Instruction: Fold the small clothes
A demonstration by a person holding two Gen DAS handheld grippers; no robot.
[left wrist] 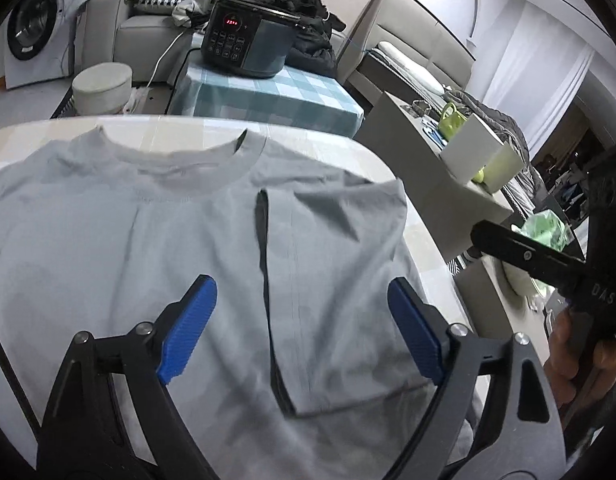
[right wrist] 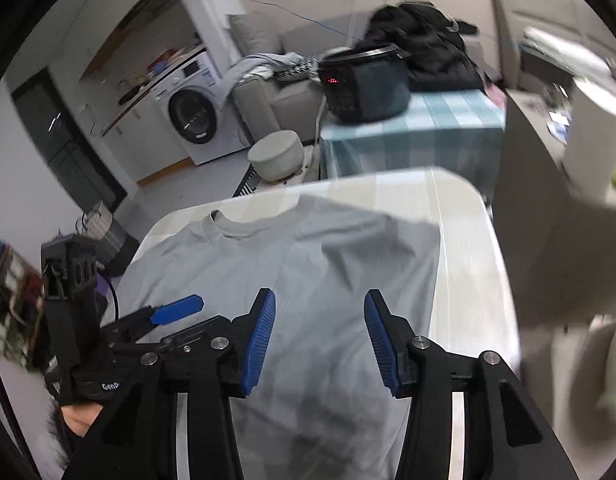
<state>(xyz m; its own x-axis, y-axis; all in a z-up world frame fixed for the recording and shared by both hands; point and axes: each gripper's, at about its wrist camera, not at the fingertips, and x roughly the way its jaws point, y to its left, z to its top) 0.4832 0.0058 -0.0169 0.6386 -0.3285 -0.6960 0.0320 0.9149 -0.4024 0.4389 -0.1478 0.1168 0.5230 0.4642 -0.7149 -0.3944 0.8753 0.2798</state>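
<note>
A light grey T-shirt point(left wrist: 156, 240) lies on a pale table point(left wrist: 308, 132), collar at the far side. Its right side is folded inward, with the fold edge running down the middle. My left gripper point(left wrist: 302, 320) is open and empty, hovering above the shirt's lower half. In the right wrist view the same shirt point(right wrist: 308, 264) lies on the table point(right wrist: 468, 248), and my right gripper point(right wrist: 320, 332) is open and empty above its lower middle. The left gripper point(right wrist: 176, 312) shows at the left of that view. The right gripper's body shows at the right edge of the left wrist view.
A black cooker point(left wrist: 248, 40) stands on a checked teal tablecloth point(left wrist: 268, 96) beyond the table. A round white stool point(left wrist: 102, 86) and a washing machine point(left wrist: 32, 28) are at the far left. A grey cabinet point(left wrist: 448, 184) with a white box stands to the right.
</note>
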